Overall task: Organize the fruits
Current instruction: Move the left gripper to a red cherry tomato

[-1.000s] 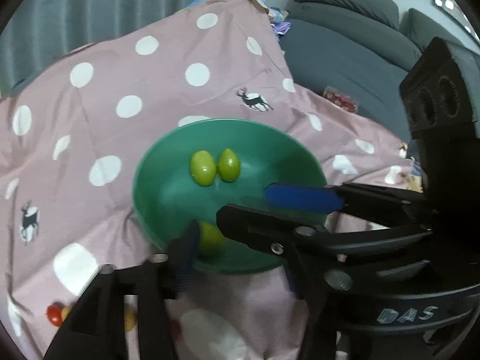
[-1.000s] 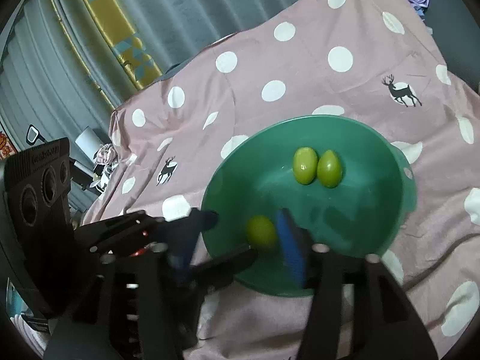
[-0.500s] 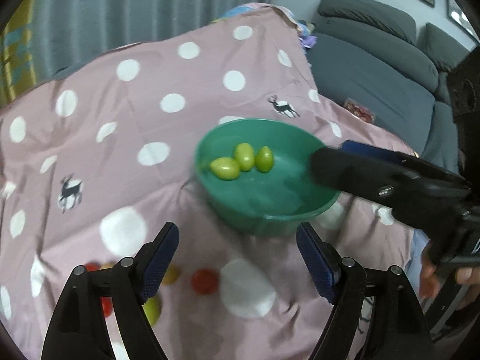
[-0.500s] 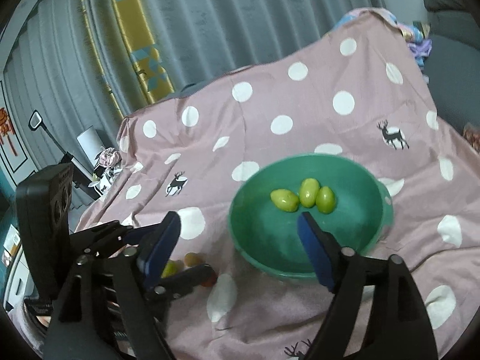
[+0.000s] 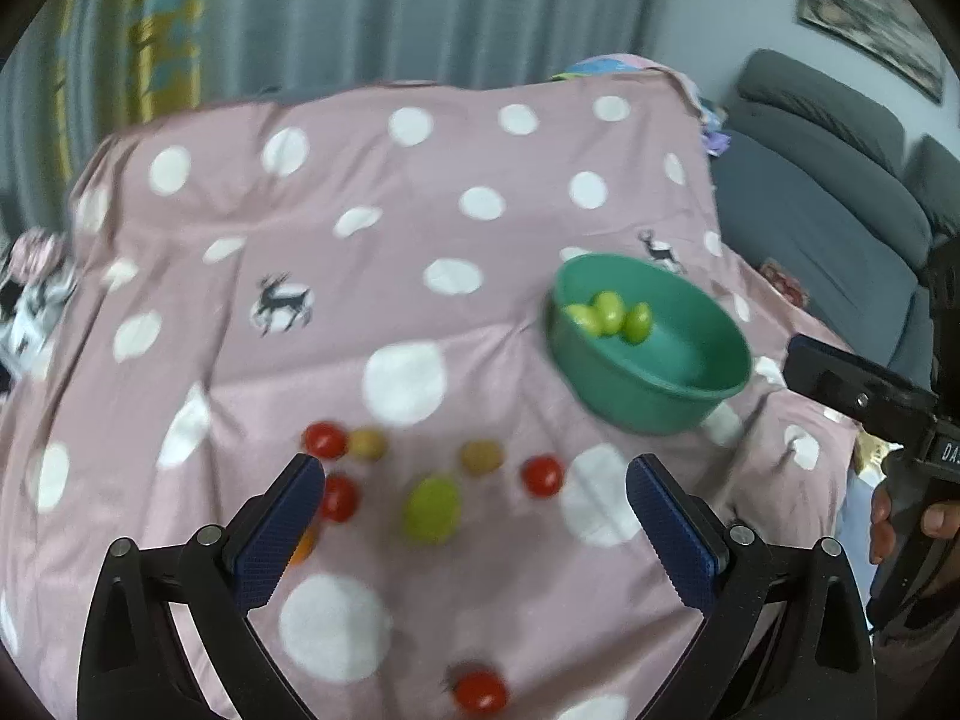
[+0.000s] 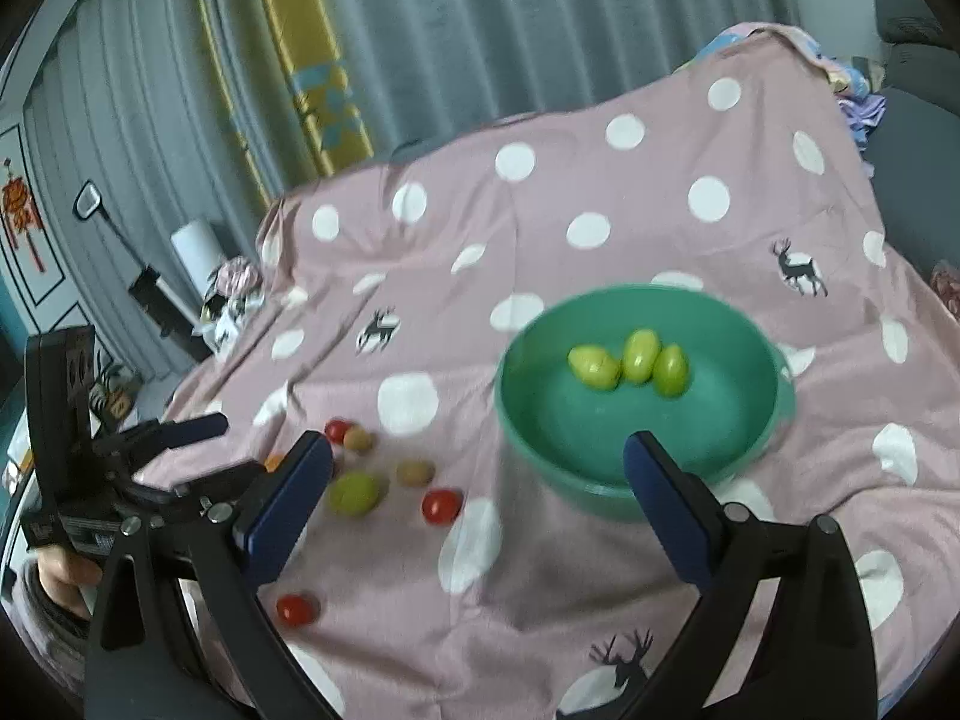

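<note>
Bowl (image 5: 651,396) shifted right on dotted pink cloth (image 5: 360,252).

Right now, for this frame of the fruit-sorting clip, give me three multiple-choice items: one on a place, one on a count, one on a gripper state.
1. Where does the big green fruit lie?
A. in the bowl
B. on the cloth among red tomatoes
C. on the sofa

2. How many small green fruits are in the green bowl?
A. one
B. three
C. five

3. What is between the left gripper pads?
A. a tomato, pinched
B. the bowl rim
C. nothing held

Key: 1 B, it rests on the dotted cloth, outside the bowl. 2 B, three lie side by side. 3 C, the jaws are opening wide above the cloth, pressing nothing.
</note>
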`<state>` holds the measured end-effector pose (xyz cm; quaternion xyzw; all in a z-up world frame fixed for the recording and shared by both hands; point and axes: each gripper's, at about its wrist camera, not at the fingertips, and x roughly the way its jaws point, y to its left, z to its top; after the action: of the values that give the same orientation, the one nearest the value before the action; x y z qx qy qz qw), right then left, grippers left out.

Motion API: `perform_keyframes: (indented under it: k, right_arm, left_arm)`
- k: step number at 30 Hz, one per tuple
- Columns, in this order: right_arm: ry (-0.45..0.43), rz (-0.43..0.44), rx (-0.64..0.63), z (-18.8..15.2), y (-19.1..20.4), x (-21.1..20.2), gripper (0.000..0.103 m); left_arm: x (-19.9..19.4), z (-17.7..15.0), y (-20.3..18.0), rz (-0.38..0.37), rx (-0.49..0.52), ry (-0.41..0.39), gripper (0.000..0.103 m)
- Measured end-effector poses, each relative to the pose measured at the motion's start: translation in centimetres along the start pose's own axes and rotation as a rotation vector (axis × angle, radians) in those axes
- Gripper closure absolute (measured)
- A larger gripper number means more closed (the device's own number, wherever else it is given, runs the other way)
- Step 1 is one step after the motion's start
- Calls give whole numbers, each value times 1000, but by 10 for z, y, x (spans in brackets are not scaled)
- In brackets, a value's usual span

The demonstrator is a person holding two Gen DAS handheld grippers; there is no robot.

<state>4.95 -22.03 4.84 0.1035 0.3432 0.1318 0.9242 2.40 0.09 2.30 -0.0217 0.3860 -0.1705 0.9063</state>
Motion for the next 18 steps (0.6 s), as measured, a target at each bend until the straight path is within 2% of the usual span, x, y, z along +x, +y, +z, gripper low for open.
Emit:
perform_keyframes:
  k: [7,13,18]
  right_arm:
    - [110,57,-78,-25,20,19,5]
    - [200,113,-113,-47,31,37,8]
    - [263,124,-137,-59,36,53,22]
  left_arm:
    - [-1,-33,16,34,-12,67,3]
    - [1,-58,16,3,21,132,3]
    - [4,-74,10,-50,33,178,3]
